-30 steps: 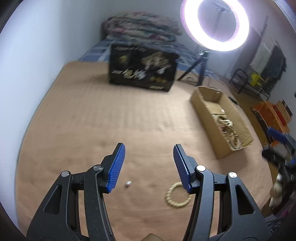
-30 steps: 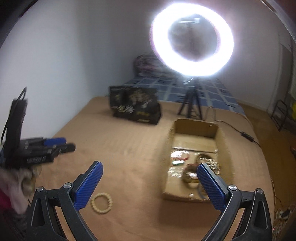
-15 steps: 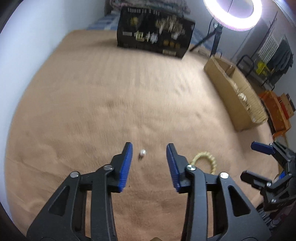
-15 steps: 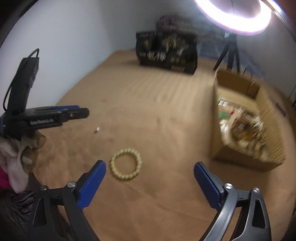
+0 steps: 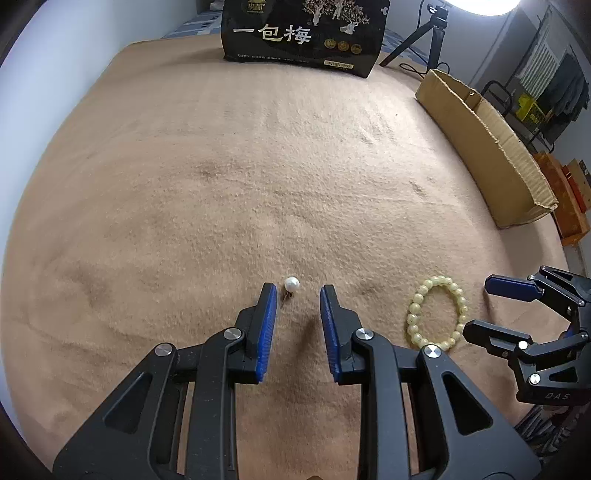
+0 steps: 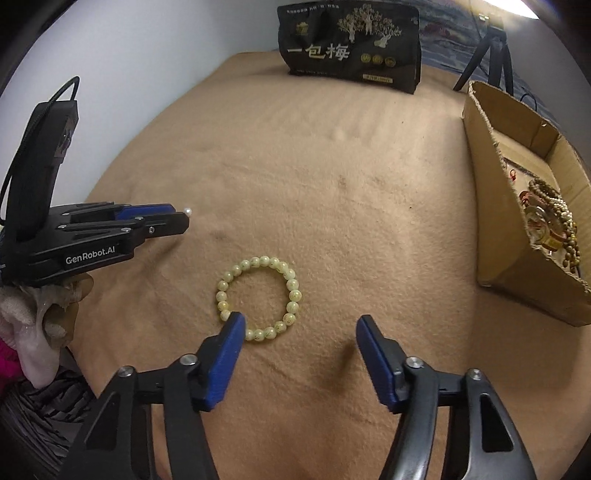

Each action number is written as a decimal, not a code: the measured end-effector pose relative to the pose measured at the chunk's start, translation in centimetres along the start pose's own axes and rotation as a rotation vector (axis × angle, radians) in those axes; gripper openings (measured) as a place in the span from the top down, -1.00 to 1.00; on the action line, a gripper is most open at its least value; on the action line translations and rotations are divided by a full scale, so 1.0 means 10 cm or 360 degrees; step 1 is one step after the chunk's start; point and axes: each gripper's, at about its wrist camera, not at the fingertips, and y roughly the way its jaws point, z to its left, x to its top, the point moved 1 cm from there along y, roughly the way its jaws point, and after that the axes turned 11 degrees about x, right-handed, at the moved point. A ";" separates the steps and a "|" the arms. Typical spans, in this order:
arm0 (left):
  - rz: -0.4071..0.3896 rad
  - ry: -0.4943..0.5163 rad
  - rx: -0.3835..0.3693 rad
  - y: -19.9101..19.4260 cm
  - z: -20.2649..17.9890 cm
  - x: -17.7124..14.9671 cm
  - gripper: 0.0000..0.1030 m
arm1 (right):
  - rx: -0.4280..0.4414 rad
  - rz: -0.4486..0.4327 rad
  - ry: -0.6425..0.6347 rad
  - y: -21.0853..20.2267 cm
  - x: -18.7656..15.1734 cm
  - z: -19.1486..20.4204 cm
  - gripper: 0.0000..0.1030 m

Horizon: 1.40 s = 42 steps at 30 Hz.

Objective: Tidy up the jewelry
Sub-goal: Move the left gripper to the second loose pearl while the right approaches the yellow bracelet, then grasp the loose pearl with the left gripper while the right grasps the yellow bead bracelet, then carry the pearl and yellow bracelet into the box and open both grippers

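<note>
Left gripper [image 5: 297,295], jaws closing, brackets one pearl earring [image 5: 291,285], not yet pinched. Right gripper [image 6: 300,326], also closing, straddles one bead bracelet [image 6: 258,298] near the blanket's [image 6: 332,177] front edge; one jewelry-filled box [image 6: 517,221] at right edge.

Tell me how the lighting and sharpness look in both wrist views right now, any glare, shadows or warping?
Left wrist view: sharp, fisheye-bent edges; ring light blows out at the top right; the pearl earring and bead bracelet read clearly. Right wrist view: equally sharp, glare only in the top right corner; soft shadow on the blanket beside the right gripper.
</note>
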 end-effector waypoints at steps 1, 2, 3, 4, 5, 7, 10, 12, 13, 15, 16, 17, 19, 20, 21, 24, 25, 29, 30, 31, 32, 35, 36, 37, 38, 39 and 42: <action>0.0004 0.0002 0.0001 0.02 0.00 0.01 0.54 | 0.0006 0.0006 0.0006 0.02 0.01 -0.01 -0.17; 0.0007 0.0007 0.0006 0.04 -0.01 0.02 0.54 | 0.0009 0.0010 0.0009 0.03 0.03 -0.02 -0.14; 0.0010 0.0010 0.0009 0.06 -0.01 0.03 0.54 | 0.0010 0.0011 0.0011 0.05 0.03 -0.03 -0.08; 0.0014 0.0015 0.0015 0.08 -0.01 0.03 0.56 | 0.0014 0.0012 0.0013 0.06 0.04 -0.03 -0.04; 0.0016 0.0017 0.0020 0.09 -0.01 0.03 0.59 | 0.0017 0.0012 0.0013 0.07 0.05 -0.04 -0.02; 0.0017 0.0015 0.0022 0.10 -0.01 0.04 0.61 | 0.0025 0.0017 0.0009 0.09 0.06 -0.03 0.09; 0.0015 0.0025 0.0025 0.13 -0.02 0.06 0.67 | 0.0039 0.0022 -0.0004 0.13 0.10 -0.01 0.19; 0.0018 0.0044 0.0042 0.15 -0.03 0.07 0.74 | 0.0037 0.0032 -0.0029 0.17 0.10 0.02 0.24; 0.0020 0.0055 0.0050 0.17 -0.03 0.07 0.77 | 0.0030 0.0040 -0.0044 0.19 0.11 0.04 0.27; 0.0017 0.0059 0.0054 0.17 -0.03 0.08 0.84 | 0.0004 0.0062 -0.0077 0.23 0.09 0.08 0.37; 0.0018 0.0054 0.0051 0.17 -0.02 0.08 0.86 | -0.0015 0.0067 -0.0097 0.24 0.09 0.11 0.46; 0.0020 0.0047 0.0046 0.18 -0.02 0.08 0.87 | -0.0031 0.0069 -0.0115 0.25 0.09 0.12 0.51; 0.0019 0.0040 0.0040 0.18 -0.01 0.08 0.87 | -0.0051 0.0068 -0.0129 0.26 0.09 0.13 0.75; 0.0017 0.0041 0.0043 0.18 -0.01 0.08 0.87 | -0.0057 0.0064 -0.0129 0.26 0.09 0.13 0.80; 0.0015 0.0042 0.0045 0.18 -0.01 0.08 0.87 | -0.0053 0.0054 -0.0120 0.25 0.09 0.12 0.90; 0.0012 0.0037 0.0050 0.17 -0.01 0.08 0.87 | -0.0034 0.0012 -0.0105 0.20 0.11 0.11 0.90; 0.0011 0.0028 0.0048 0.16 -0.01 0.08 0.87 | -0.0035 -0.0004 -0.0111 0.18 0.12 0.12 0.90; -0.0009 -0.0017 0.0037 0.09 0.02 0.09 0.87 | -0.0027 -0.0056 -0.0108 0.10 0.14 0.13 0.91; -0.0017 -0.0025 0.0028 0.07 0.02 0.10 0.87 | -0.0024 -0.0074 -0.0110 0.06 0.15 0.14 0.91; -0.0025 -0.0032 0.0019 0.04 0.02 0.11 0.87 | -0.0023 -0.0086 -0.0112 0.03 0.16 0.15 0.91; -0.0031 -0.0037 0.0009 0.02 0.02 0.12 0.87 | -0.0024 -0.0099 -0.0115 0.00 0.17 0.16 0.91; -0.0066 -0.0057 -0.0032 -0.09 -0.01 0.15 0.87 | -0.0029 -0.0147 -0.0130 -0.11 0.20 0.20 0.91; -0.0076 -0.0060 -0.0041 -0.11 -0.03 0.17 0.87 | -0.0034 -0.0167 -0.0138 -0.16 0.21 0.22 0.91; -0.0089 -0.0062 -0.0053 -0.15 -0.04 0.19 0.87 | -0.0042 -0.0185 -0.0145 -0.20 0.22 0.24 0.91; -0.0105 -0.0060 -0.0067 -0.20 -0.07 0.21 0.87 | -0.0049 -0.0206 -0.0156 -0.26 0.23 0.26 0.91; -0.0117 -0.0057 -0.0075 -0.23 -0.09 0.23 0.87 | -0.0055 -0.0225 -0.0164 -0.30 0.23 0.27 0.91; -0.0164 -0.0063 -0.0114 -0.35 -0.17 0.29 0.87 | -0.0067 -0.0280 -0.0173 -0.45 0.24 0.28 0.91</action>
